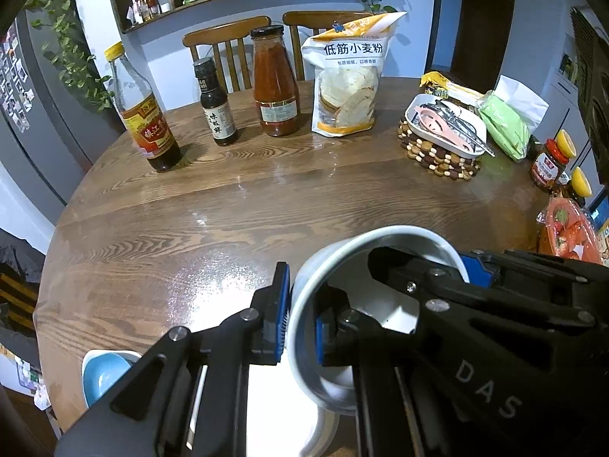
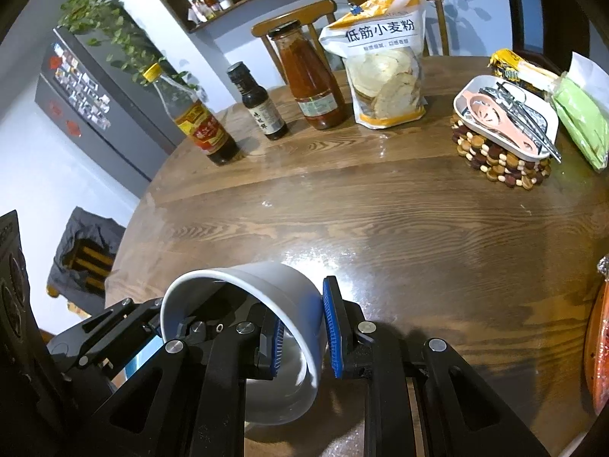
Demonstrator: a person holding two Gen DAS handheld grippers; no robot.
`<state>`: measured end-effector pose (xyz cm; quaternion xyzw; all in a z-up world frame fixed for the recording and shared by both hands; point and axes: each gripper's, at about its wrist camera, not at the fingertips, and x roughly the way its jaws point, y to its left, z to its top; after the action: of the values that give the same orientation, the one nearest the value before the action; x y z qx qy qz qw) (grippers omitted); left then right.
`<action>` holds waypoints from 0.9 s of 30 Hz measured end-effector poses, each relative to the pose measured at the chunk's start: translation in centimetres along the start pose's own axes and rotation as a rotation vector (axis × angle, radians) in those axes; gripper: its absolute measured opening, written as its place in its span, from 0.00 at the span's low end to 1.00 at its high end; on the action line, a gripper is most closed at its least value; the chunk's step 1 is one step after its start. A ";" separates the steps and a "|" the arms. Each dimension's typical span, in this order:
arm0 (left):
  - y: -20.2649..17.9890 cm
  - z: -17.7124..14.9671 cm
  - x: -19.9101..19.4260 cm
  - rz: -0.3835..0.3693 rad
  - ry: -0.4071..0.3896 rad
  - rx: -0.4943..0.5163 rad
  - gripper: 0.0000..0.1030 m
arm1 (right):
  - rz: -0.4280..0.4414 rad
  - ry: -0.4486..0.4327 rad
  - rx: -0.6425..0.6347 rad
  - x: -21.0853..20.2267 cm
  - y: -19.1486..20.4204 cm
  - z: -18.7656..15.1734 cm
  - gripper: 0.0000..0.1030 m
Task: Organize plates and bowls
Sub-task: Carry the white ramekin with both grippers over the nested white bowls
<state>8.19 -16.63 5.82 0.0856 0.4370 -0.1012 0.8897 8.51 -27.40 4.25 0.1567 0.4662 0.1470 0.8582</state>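
white glazed bowl (image 2: 262, 327), tipped on its side above the wooden desk (image 2: 380, 221), clamped at opposite rims by left gripper (image 1: 298, 327) and right gripper (image 2: 304, 337) jaws; stiff, slick, breakable, best pinched at the wall

White bowl (image 1: 327, 266) tipped on its side above the wooden table, plain glazed, mouth turned sideways, wall pinched at two places on its rim | white plate (image 1: 289, 411) lying flat beneath it | blue bowl (image 1: 104, 375) upright at the table's near edge
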 end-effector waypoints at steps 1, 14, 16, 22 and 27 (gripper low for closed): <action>0.0 -0.1 -0.2 0.002 -0.002 -0.002 0.09 | 0.002 -0.001 -0.004 -0.1 0.1 0.0 0.22; -0.2 -1.0 -2.1 0.028 -0.038 -0.022 0.08 | 0.030 -0.021 -0.027 -1.6 0.7 -0.9 0.22; -0.2 -1.1 -2.3 0.032 -0.041 -0.025 0.09 | 0.033 -0.021 -0.034 -1.7 0.8 -1.0 0.22; 0.2 -1.5 -2.9 0.044 -0.048 -0.043 0.08 | 0.042 -0.021 -0.057 -2.0 1.5 -1.3 0.22; 0.7 -1.9 -3.4 0.054 -0.053 -0.059 0.08 | 0.051 -0.018 -0.076 -2.0 2.1 -1.5 0.22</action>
<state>4.88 -15.18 7.36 0.0685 0.4135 -0.0664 0.9055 5.93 -26.09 5.84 0.1370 0.4484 0.1850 0.8637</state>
